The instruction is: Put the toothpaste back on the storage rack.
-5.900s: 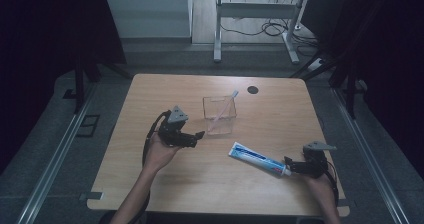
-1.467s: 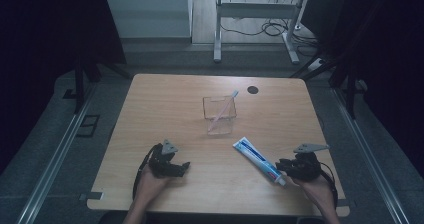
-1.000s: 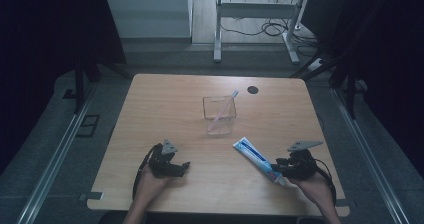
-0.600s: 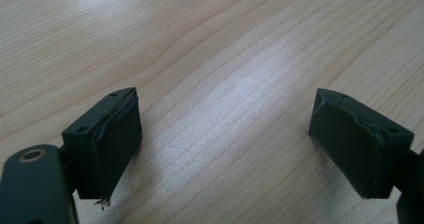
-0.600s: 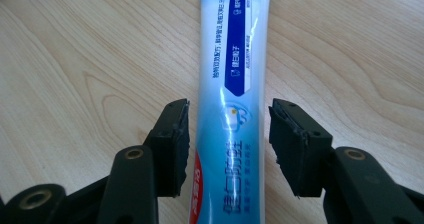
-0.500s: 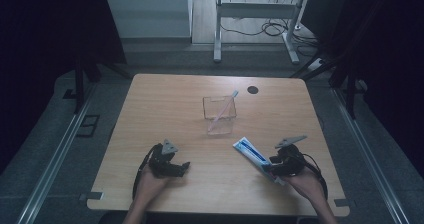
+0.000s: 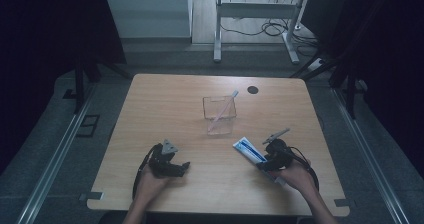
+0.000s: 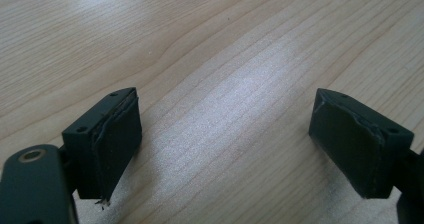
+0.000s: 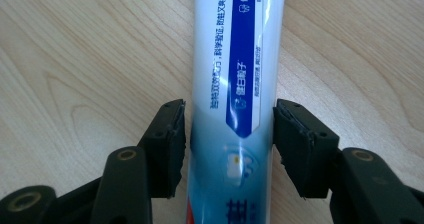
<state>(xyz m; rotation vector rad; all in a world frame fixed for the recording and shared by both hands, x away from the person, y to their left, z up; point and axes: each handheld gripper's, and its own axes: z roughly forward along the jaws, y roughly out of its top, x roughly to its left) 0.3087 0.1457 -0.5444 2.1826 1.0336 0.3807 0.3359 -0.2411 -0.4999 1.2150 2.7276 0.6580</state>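
The wooden table (image 7: 170, 104) is seen whole in the high view, though the room around it is lost in darkness. The clear box (image 7: 219, 115) at mid-table is hard to make out: its walls are transparent, and a thin pink stick (image 7: 223, 110) leans in it. What the small dark round spot (image 7: 253, 89) on the far right part of the tabletop is cannot be told.

The toothpaste tube (image 7: 250, 150) lies flat on the near right part of the table; its near end is covered by the right gripper (image 7: 265, 165) and hand. In the right gripper view the tube (image 9: 235, 84) is cut off at top and bottom; it is white to pale blue, with a dark blue band and small print. The jaws have just been opening; they stand either side of the tube, released, with narrow gaps to the pads.

The left gripper (image 7: 186, 167) rests near left, its jaws spread wide over bare wood, grasping nothing.
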